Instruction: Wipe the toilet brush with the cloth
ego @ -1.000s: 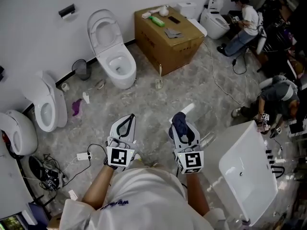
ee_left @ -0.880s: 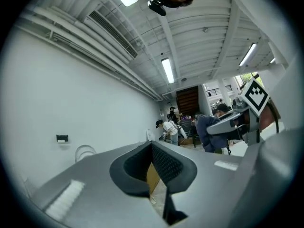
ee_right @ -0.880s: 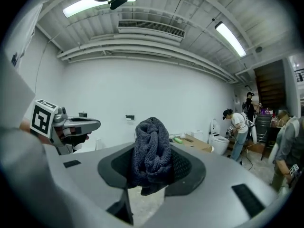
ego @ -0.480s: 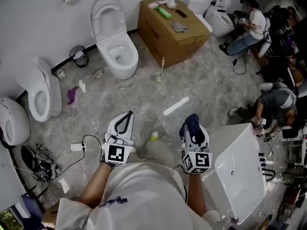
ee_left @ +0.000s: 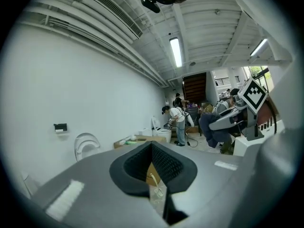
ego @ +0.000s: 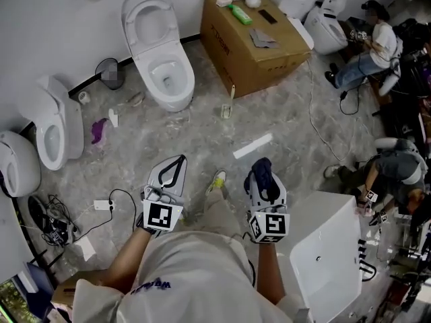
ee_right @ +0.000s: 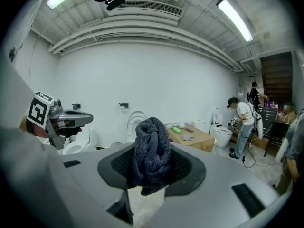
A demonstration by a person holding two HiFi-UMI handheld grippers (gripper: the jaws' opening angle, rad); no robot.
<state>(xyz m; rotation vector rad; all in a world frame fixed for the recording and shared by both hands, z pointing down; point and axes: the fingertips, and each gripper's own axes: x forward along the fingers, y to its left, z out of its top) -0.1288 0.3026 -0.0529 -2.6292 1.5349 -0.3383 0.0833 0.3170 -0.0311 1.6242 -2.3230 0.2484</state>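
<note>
Right gripper (ego: pixel 261 167) clamped dark cloth (ee_right: pixel 151 148) between its fingers; left gripper (ego: pixel 178 161) closed, empty; toilet brush (ego: pixel 227 106) far ahead.

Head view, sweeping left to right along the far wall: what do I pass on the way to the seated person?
Edge toilet → side-on toilet → bin → open-lid toilet → cardboard box → far-right toilet → seated person.

dark blue knit cloth (ee_right: pixel 151 148), white toilet (ego: pixel 176 98), brown box (ego: pixel 259 59), grey marbled floor (ego: pixel 182 136).
</note>
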